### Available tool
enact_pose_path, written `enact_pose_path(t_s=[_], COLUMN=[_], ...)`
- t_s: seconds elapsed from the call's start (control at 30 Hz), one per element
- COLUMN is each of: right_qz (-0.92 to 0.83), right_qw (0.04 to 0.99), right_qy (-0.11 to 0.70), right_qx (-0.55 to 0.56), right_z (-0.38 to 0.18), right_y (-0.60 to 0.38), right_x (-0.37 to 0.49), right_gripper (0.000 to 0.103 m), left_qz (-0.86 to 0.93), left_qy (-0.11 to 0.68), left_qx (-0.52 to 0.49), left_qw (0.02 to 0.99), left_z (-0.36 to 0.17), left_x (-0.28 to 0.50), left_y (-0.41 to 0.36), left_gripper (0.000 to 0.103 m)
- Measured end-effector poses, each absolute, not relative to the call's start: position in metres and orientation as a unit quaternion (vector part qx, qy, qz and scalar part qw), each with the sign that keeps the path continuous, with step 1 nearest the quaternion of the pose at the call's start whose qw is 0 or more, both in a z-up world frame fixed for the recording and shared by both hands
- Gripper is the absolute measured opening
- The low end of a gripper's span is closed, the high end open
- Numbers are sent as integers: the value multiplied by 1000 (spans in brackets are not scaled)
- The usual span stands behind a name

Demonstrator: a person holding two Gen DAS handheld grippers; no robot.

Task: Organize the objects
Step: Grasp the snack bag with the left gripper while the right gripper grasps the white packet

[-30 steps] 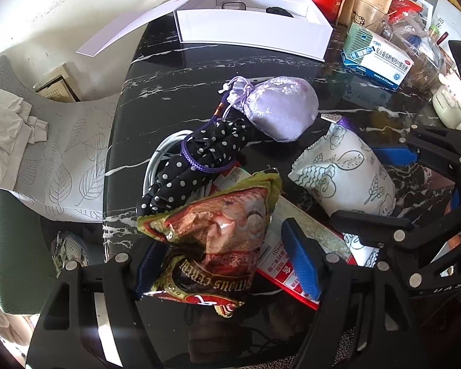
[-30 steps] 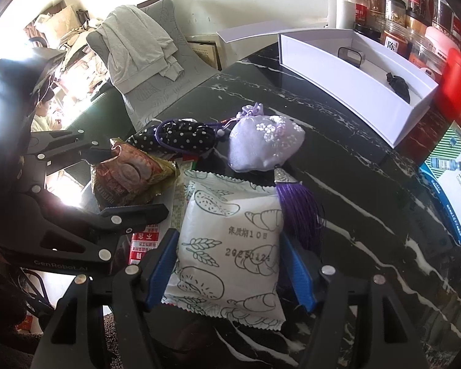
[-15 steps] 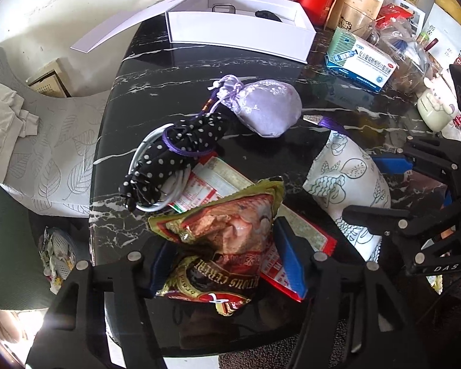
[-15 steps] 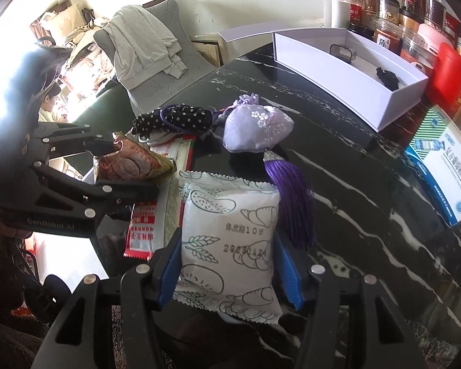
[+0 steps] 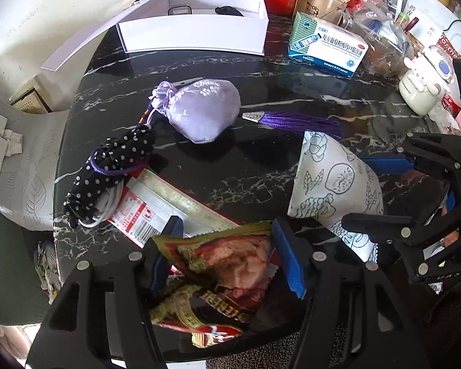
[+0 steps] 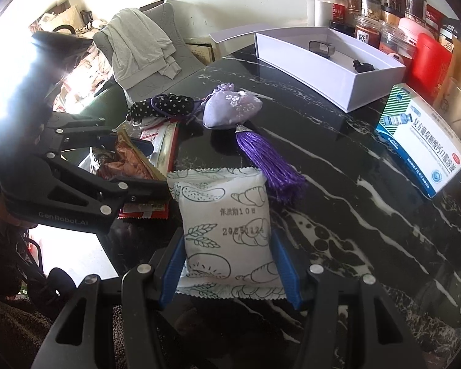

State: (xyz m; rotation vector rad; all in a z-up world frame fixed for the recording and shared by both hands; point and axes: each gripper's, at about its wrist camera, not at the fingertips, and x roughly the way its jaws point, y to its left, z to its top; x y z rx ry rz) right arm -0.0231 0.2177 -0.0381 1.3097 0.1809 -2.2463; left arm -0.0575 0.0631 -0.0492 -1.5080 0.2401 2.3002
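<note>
Black marble table (image 5: 261,70) carried a white open box (image 5: 193,35) at its far edge, a medicine carton (image 5: 327,46) beside it; a lilac sachet (image 5: 204,109) with purple tassel (image 5: 301,121) lay mid-table, a polka-dot pouch (image 5: 113,166) near its cord. Left gripper (image 5: 227,255) was clamped on a brown snack packet (image 5: 227,264), raised above a red flat packet (image 5: 156,206); right gripper (image 6: 230,264) was clamped on a white bread packet (image 6: 227,224), close beside the left.

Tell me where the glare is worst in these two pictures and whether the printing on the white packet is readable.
Right wrist view: the left edge is blown out white; the date on the white packet reads clearly. Left wrist view: evenly lit, with reflections on the table.
</note>
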Motion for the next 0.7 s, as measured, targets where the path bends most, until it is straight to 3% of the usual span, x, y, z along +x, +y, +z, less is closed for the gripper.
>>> enact_pose_path(t_s=[0.13,0.2,0.4,0.7], right_qz=[-830,-826,-818,-815], right_qw=[263,263,264,266], right_qy=[74,75,79,84], right_qx=[487,493,505,508], right_z=[-41,-44,-54,-55], right_y=[215,213,207,203], right_x=[-23,-25,-29,-32], right_gripper=[58,60,66,68], left_qz=[819,822,831,830], left_qy=[94,103,113,96], left_qx=[-535,-532,-520,-522], left_qw=[185,176,164,173], left_z=[-47,-45,-37,-24], left_x=[-53,-50,-42,-31], left_y=[61,57,42,32], left_gripper=[60,69,80,82])
